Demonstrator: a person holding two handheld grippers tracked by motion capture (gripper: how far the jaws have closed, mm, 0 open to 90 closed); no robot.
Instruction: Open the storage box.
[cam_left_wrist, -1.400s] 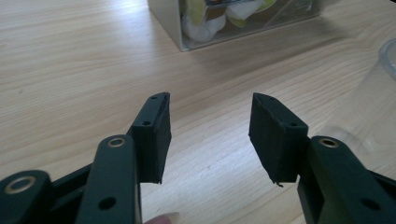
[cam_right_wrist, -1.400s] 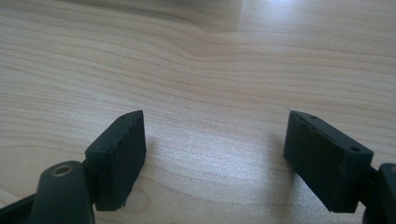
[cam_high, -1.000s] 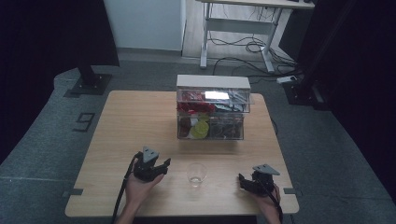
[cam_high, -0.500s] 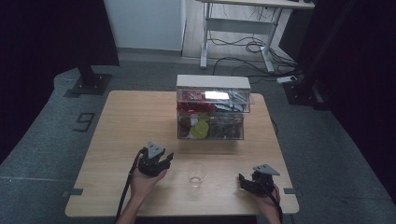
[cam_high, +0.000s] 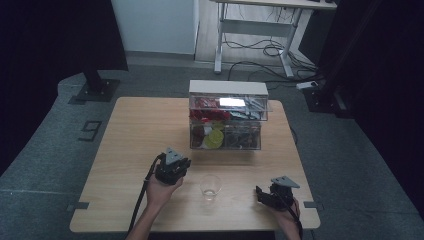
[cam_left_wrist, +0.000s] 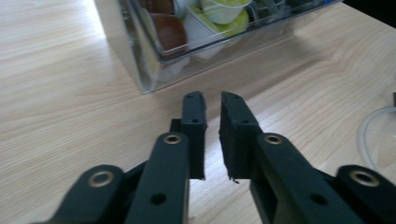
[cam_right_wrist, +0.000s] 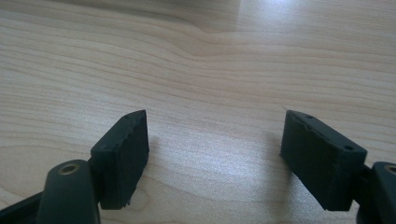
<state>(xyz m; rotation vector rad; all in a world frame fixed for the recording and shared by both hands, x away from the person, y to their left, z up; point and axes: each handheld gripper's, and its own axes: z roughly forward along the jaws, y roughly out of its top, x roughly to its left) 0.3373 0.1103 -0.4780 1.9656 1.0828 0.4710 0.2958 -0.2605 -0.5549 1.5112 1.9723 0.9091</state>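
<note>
Right gripper (cam_right_wrist: 212, 154) hangs low over the bare wooden table (cam_right_wrist: 201, 60), jaws spread wide, nothing but pale woodgrain between them.

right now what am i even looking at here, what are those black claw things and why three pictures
A person sits at a wooden table and holds a hand-held two-jaw gripper in each hand. The high view looks down from above: the left gripper is near the middle, the right gripper near the table's right corner. The other two pictures come from cameras riding on each gripper, looking along its black jaws. On the table stand a clear plastic cup and a clear storage box holding coffee capsules. Nothing is held: the left jaws have just been closing on air and are almost together, and the right jaws stand wide open.
</note>
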